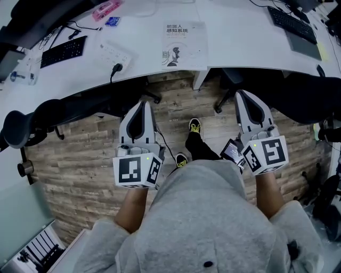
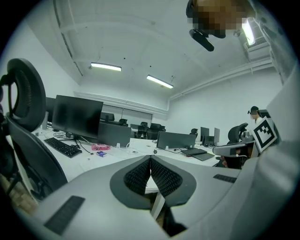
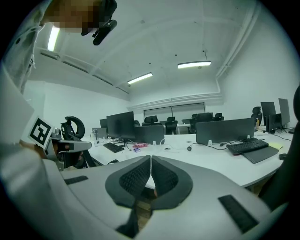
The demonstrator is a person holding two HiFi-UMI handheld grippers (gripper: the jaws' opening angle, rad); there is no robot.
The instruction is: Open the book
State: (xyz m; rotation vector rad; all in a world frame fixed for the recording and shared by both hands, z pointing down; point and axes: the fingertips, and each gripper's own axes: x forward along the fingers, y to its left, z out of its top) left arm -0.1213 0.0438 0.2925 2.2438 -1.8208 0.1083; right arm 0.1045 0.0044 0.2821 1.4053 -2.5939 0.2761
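— Book (image 1: pixel 184 45) position, please?
— Closed and lying flat, cover up, on the white desk (image 1: pixel 240 48). It sits at twelve o'clock in the head view, its near edge close to the desk's edge.
— And the left gripper (image 1: pixel 143 105)?
— Out over the wood floor (image 1: pixel 80 160), at seven o'clock from the book and well apart from it. In the left gripper view its two ribbed pads (image 2: pixel 140 176) meet at the tips, with nothing between them.
— Right gripper (image 1: pixel 244 96)?
— At four o'clock from the book, also short of the desk. Its jaws are pressed together and empty as well.
— What else is on the desk?
— A black keyboard (image 1: pixel 63 51) at nine o'clock from the book, with a white power strip (image 1: pixel 114 53) between the two. Something pink (image 1: pixel 105 9) lies at ten o'clock, and a second keyboard (image 1: pixel 290 22) at three o'clock.
— The person?
— Grey sleeves. A black-and-yellow shoe (image 1: pixel 194 126) shows on the floor between the grippers.
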